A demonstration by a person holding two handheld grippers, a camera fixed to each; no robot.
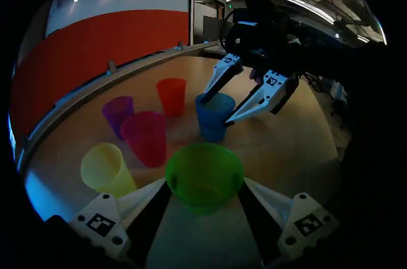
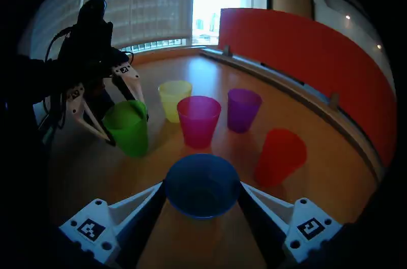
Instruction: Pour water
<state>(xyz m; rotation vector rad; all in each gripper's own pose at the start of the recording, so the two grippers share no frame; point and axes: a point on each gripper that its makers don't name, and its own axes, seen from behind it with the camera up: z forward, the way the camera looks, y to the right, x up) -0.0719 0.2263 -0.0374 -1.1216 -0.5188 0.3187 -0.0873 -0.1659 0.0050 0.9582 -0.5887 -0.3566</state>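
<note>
Green cup (image 1: 204,170) gripped between your left gripper (image 1: 204,182) fingers, blue cup (image 2: 201,180) between right gripper (image 2: 201,187) fingers; tilt too fast, cup slips, water hits surface (image 2: 315,187).

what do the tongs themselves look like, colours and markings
The left tongs and right tongs match: white tapered fingers with black inner faces, a square black-and-white marker on each. Behind sits a bulky black body with thin black cables.
</note>
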